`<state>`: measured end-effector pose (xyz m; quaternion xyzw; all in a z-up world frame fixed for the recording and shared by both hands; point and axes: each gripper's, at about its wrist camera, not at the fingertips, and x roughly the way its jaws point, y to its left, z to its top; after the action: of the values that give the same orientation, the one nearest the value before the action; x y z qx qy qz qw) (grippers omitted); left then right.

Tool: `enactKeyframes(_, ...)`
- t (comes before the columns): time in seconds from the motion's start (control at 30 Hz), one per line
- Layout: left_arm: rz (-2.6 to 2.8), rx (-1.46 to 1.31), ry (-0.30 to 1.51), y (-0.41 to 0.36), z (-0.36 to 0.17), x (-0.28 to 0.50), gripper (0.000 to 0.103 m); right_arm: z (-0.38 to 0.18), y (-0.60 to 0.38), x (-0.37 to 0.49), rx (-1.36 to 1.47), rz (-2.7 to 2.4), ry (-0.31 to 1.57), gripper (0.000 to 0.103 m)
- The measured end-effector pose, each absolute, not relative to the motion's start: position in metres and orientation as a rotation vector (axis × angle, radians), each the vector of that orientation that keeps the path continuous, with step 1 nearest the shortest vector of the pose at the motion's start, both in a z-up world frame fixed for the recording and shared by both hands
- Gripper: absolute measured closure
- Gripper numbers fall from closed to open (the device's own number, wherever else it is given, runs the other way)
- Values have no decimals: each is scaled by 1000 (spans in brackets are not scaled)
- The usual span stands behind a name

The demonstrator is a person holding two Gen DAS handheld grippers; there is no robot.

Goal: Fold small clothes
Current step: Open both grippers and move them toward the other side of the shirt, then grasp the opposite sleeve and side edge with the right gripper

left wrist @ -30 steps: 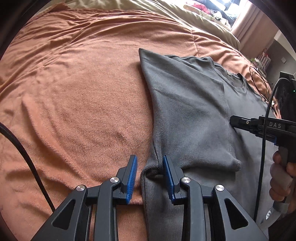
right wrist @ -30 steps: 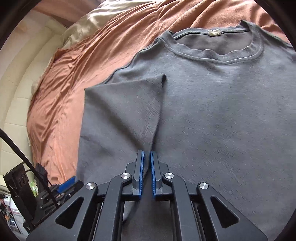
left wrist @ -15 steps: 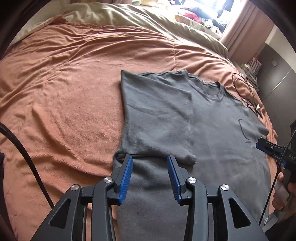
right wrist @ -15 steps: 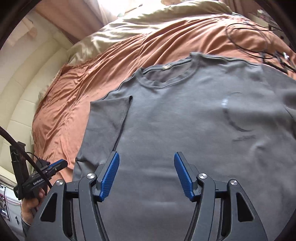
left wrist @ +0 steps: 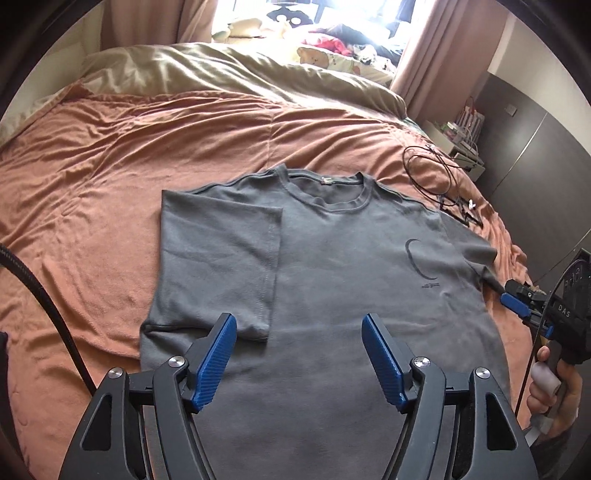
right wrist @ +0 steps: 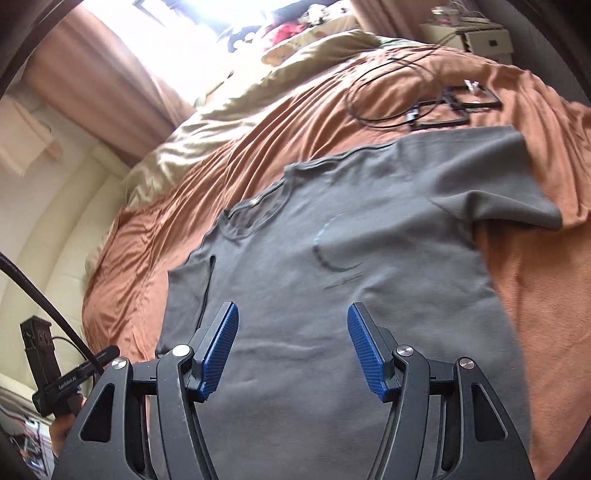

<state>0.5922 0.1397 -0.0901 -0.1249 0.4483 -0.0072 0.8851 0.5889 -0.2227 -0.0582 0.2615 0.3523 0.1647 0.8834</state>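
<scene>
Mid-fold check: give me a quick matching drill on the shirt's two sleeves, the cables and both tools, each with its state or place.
1. left sleeve
2. right sleeve
3. black cables
4. left tool and right tool

A. spread flat on the blanket
B. open, holding nothing
C. folded over the T-shirt
D. beyond the shoulder

1-C, 2-A, 3-D, 4-B

Window glare (blown out), fisheye vignette
</scene>
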Motion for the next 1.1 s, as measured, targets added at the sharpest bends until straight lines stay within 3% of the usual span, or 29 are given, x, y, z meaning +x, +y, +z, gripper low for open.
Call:
enactKeyframes(0.4, -110, -192, 923, 38, -82, 641, 30, -69, -332, 575, 782, 320, 652, 43)
enactKeyframes(0.83, -235, -149, 934, -68, -102, 702, 31, -94, -396, 590, 810, 190, 659, 43)
enactKeyframes(0.93, -258, -146, 937, -87, -111, 716, 35, -96, -404, 597, 811, 172, 667, 43)
enactKeyframes(1.1, -279, -160, 960, -111, -130, 741, 46, -99, -410, 606, 802, 165, 690, 54)
